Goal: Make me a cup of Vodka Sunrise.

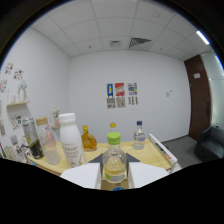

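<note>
A small clear bottle with a green cap (114, 139) and pale yellow liquid stands upright between my fingers, close to the camera. My gripper (114, 162) is shut on its body, with the dark pads (98, 159) pressing on both sides. Only the fingers' upper parts show; the rest is hidden in black below. Beyond the fingers, on the wooden table (152, 152), stand a tall white bottle (71, 141), a round amber bottle (88, 139), a yellow-capped bottle (113, 126) and a clear bottle with a blue cap (139, 135).
Left of the white bottle are a clear plastic bottle (50, 146) and dark cans (31, 141). A shelf (17, 105) hangs on the left wall and posters (121, 95) on the far wall. A brown door (201, 95) and a black chair (210, 143) stand right of the table.
</note>
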Demonstrator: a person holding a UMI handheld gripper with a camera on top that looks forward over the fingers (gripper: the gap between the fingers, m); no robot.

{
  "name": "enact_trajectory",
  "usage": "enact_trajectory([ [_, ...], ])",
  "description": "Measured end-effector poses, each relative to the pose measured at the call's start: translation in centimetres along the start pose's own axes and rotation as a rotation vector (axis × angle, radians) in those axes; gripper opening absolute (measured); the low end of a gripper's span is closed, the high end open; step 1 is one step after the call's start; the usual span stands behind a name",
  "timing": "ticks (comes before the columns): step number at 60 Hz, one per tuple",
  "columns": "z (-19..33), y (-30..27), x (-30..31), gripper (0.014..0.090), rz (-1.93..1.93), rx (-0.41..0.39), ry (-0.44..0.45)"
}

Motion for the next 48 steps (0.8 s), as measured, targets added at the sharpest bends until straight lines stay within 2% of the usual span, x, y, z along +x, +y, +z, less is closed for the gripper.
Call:
enact_trajectory([
  [8, -3.1, 3.9, 0.5, 0.0357, 0.001, -0.004, 0.001],
  [19, -4.5, 16.5, 1.2, 0.0354, 0.028, -0.149, 0.011],
  [27, -4.0, 23.4, 1.5, 0.0355, 0.065, -0.234, 0.028],
  [34, -3.1, 25.6, 1.7, 0.0355, -0.079, -0.262, 0.043],
  [48, -1.6, 24.6, 2.1, 0.0355, -0.666, -0.249, 0.056],
])
